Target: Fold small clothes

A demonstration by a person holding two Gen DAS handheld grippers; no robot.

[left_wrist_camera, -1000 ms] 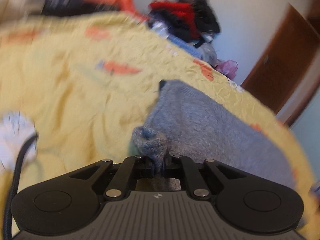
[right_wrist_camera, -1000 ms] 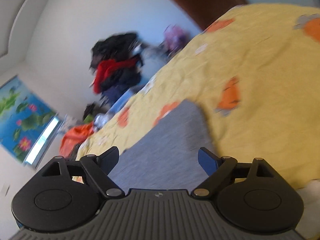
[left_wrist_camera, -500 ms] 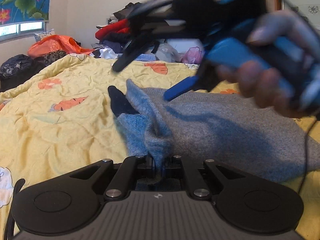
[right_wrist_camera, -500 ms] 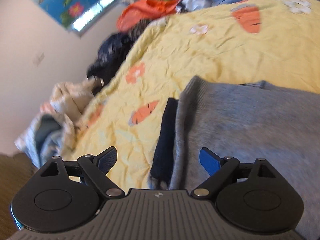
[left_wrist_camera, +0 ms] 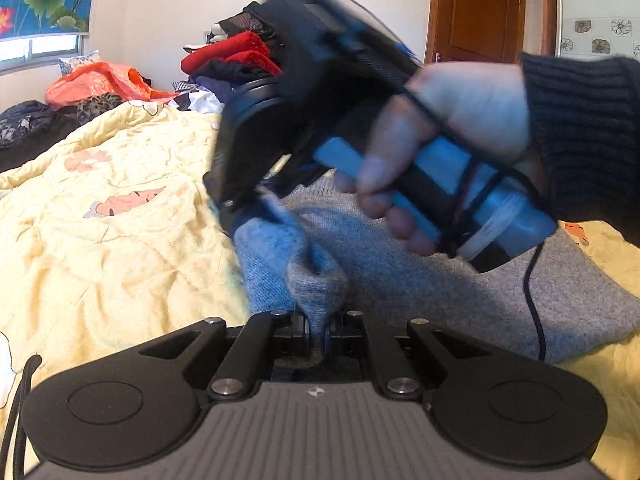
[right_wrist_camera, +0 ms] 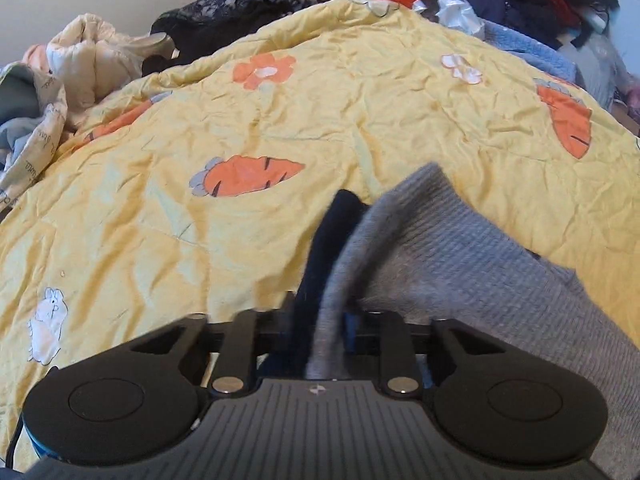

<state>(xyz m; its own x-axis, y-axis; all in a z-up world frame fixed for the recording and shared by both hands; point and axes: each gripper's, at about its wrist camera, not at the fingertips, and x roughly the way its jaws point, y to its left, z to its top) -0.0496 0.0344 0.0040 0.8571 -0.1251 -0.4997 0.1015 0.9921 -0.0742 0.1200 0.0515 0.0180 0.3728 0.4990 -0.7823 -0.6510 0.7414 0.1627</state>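
My left claw [left_wrist_camera: 317, 336] is clamped tight on a bunched fold of the grey knit garment [left_wrist_camera: 420, 280], which lies spread on the yellow carrot-print quilt [left_wrist_camera: 100, 248] covering the bed. Just beyond that fold, my right hand [left_wrist_camera: 452, 140] in its dark ribbed sleeve [left_wrist_camera: 580, 128] holds the right claw [right_wrist_camera: 320, 330], whose jaws are closing on the garment's grey edge and the dark navy layer [right_wrist_camera: 324, 248] beside it; both lie between them.

yellow quilt [right_wrist_camera: 320, 92], wooden door [left_wrist_camera: 476, 12]
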